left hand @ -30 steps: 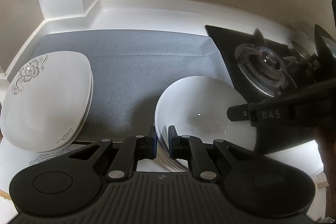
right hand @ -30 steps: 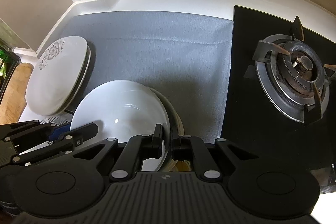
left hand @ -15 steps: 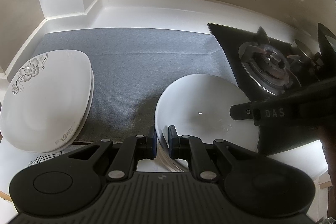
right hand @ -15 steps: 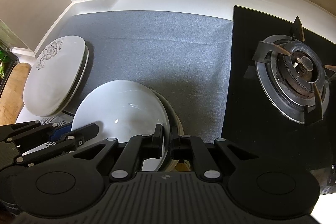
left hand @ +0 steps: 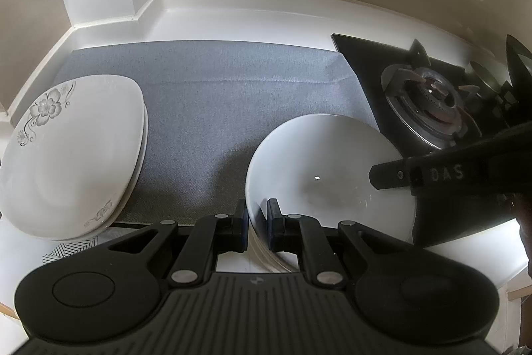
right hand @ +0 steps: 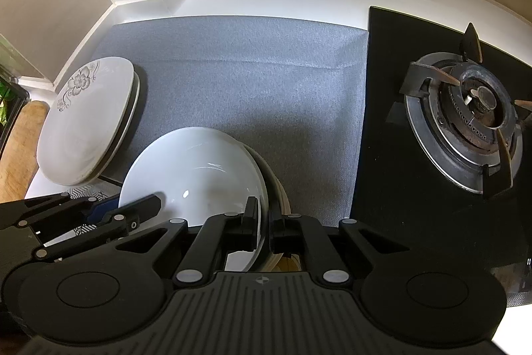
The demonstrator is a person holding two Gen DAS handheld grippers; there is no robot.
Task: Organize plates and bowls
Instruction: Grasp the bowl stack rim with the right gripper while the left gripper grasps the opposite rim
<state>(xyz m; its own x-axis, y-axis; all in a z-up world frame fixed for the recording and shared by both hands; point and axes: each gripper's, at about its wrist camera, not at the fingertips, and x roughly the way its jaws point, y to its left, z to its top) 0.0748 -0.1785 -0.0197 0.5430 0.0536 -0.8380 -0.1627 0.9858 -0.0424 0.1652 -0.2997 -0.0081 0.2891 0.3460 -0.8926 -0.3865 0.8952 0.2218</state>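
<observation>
Item: 1 white bowl (left hand: 326, 175), topmost of a nested stack at the near edge of the grey mat (left hand: 212, 108), rim pinched on opposite sides by left gripper (left hand: 256, 223) and right gripper (right hand: 263, 222), jaws of both nearly closed on it. Hazard: uneven lift, from unequal pull, could tilt it, slip the glazed rim, or drag lower dishes toward the flowered plates (left hand: 71, 155) or hob (right hand: 465, 115).

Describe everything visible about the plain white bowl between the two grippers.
The bowl is round, plain glossy white, ceramic by its look, empty and upright. It tops a stack of similar dishes whose edges show beneath it, at the near edge of the grey mat beside the stove. The left gripper clamps its near-left rim, the right gripper the opposite rim.
</observation>
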